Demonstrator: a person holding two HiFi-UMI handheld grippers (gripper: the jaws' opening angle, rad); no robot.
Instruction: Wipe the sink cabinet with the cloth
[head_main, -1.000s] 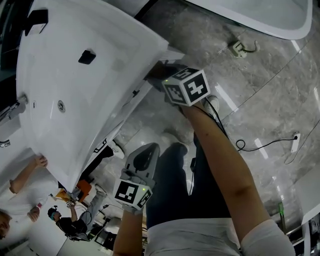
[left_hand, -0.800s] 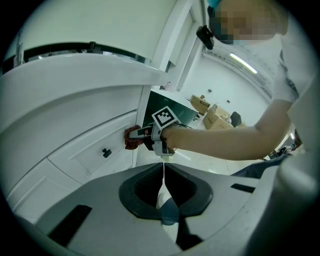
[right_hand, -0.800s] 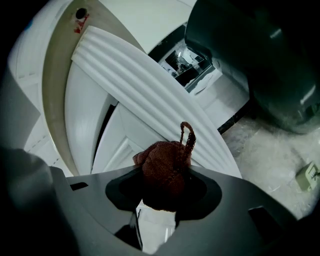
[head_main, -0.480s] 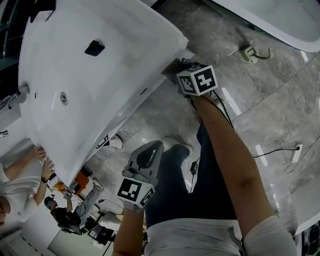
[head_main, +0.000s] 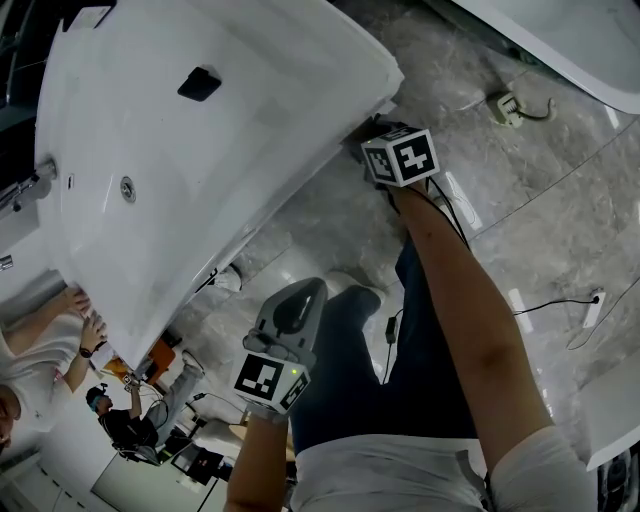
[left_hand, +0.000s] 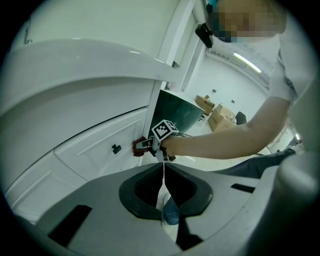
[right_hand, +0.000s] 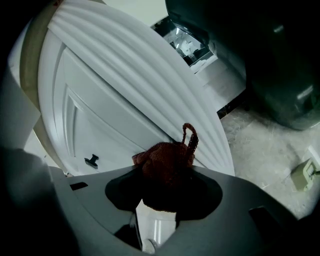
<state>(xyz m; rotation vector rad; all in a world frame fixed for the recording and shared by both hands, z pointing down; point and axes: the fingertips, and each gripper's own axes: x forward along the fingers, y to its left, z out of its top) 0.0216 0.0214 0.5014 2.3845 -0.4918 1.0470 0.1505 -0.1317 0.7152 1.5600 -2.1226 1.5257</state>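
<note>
One bunched, dark-red, coarse-knit cloth (right_hand: 167, 159) in the right claw (right_hand: 161, 194)

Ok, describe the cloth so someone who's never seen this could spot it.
Start at the white sink cabinet. In front of its panelled door, right of the small black handle, the right gripper holds the cloth in its jaws. It alone is dark red and knitted, with a loop.

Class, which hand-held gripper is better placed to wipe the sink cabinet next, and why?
Right. The right hand-held gripper is shut on the red cloth, right at the cabinet door; the left hand-held gripper is empty, back from it.
</note>
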